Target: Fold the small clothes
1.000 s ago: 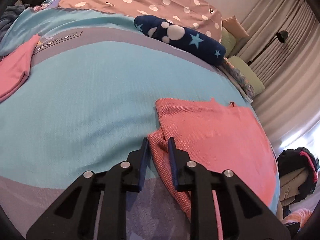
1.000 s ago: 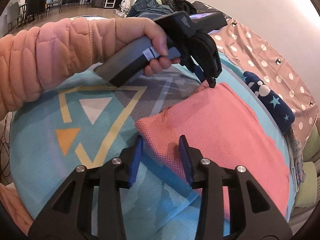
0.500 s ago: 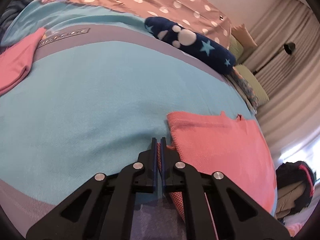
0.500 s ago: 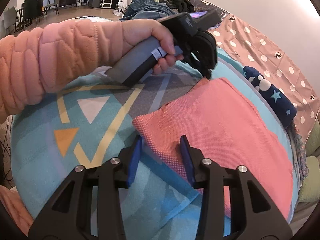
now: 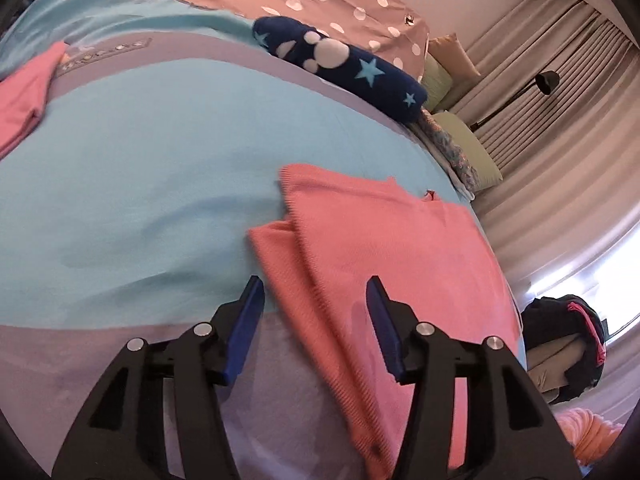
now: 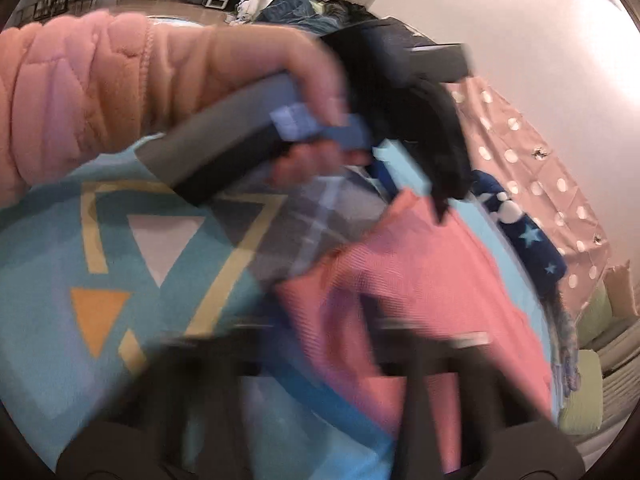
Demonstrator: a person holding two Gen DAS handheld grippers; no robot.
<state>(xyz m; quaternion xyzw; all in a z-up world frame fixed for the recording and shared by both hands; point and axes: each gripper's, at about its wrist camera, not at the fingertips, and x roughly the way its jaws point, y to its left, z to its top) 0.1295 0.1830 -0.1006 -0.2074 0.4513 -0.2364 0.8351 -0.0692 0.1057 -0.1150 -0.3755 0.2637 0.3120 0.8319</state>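
On the bed (image 5: 120, 168), my left gripper (image 5: 316, 312) is opening over the pink top (image 5: 400, 248); my blurred right gripper (image 6: 332, 344) has clamped its edge. Next, I judge: regrip, fold across.

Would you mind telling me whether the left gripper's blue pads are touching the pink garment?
Apart. In the left wrist view the opening left gripper straddles the pink garment, with clear gaps beside both pads.

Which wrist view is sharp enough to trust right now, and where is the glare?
Left wrist view: mostly sharp, the pink garment and left hand-held gripper read clearly; the window at right is blown out. Right wrist view: heavy motion blur over the right hand-held gripper, hand and garment; bright glare on the wall.
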